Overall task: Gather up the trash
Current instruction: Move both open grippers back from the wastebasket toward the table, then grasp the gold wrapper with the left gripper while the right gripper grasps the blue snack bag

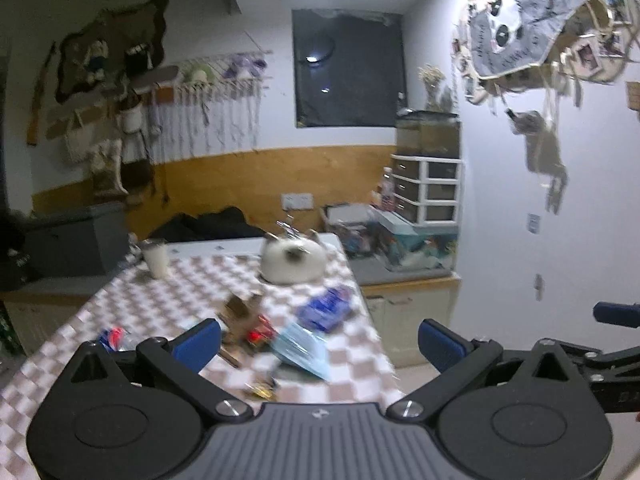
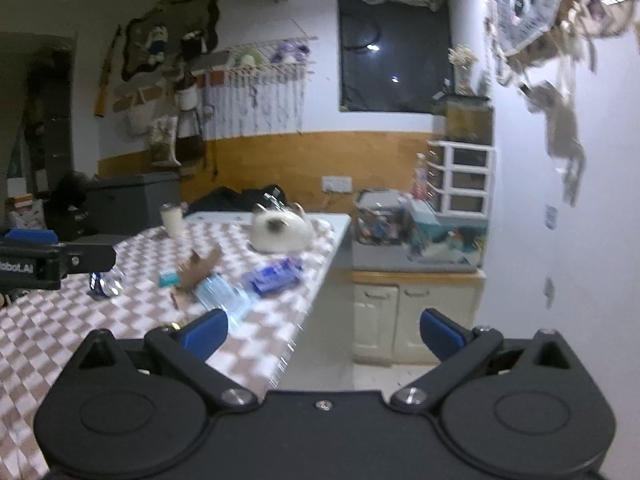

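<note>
Left wrist view is showing the trash — a blue packet (image 1: 326,308), a pale plastic wrapper (image 1: 302,350) and brown scraps (image 1: 240,312) — lying mid-bench (image 1: 60,360). Both claws, left (image 1: 320,342) and right (image 2: 324,334), are hovering spread and empty; the approach is seemingly just beginning, so the next move calls for lowering onto one piece. Blur is hiding what each piece is.

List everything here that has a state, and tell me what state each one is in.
left gripper: open, fingers wide apart, holding nothing
right gripper: open, holding nothing
blue wrapper: lying flat on the checkered table
light blue packet: lying on the table, untouched
plastic bottle: lying on its side
white cup: standing upright
drawer unit: drawers shut
</note>
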`<control>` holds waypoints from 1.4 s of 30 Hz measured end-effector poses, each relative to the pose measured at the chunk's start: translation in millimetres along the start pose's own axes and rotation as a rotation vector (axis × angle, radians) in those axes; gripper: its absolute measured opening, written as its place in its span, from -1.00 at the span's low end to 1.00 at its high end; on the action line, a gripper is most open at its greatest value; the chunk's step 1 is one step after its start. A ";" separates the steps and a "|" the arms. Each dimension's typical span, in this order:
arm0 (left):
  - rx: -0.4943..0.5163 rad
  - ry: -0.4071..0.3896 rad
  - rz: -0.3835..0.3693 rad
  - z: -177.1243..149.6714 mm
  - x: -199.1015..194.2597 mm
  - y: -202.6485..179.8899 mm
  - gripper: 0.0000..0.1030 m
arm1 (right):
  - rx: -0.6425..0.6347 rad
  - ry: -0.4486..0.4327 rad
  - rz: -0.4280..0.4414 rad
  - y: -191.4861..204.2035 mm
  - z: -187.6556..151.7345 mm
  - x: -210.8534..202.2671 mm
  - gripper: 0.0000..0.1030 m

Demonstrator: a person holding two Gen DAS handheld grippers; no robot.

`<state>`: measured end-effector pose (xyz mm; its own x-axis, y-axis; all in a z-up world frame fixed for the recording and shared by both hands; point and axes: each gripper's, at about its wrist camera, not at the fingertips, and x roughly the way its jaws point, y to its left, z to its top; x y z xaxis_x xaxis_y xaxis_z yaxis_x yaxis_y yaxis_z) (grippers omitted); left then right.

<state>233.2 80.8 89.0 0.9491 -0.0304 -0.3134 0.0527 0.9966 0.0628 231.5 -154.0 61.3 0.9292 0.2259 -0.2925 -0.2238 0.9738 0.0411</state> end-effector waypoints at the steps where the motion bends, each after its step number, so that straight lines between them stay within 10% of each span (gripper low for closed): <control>1: -0.001 -0.004 0.009 3.5 3.7 7.7 1.00 | -0.001 -0.006 0.009 4.9 5.4 6.1 1.00; 10: -0.082 0.015 0.058 18.9 68.6 73.9 1.00 | 0.024 -0.027 0.032 46.7 35.9 67.9 1.00; 19: -0.250 0.161 0.045 -31.5 161.1 95.6 1.00 | 0.039 0.026 0.026 62.7 36.4 132.6 1.00; 33: -0.287 0.350 -0.006 -108.0 235.6 91.9 0.83 | -0.061 0.118 0.075 67.2 -0.8 202.3 0.91; 42: -0.171 0.318 0.034 -110.8 240.7 83.3 0.56 | -0.171 0.162 0.174 92.5 -17.4 243.4 0.82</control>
<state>431.6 164.9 -86.1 0.8042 0.0016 -0.5944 -0.0556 0.9958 -0.0725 431.8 -9.4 -22.7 0.8164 0.3683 -0.4448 -0.4347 0.8990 -0.0535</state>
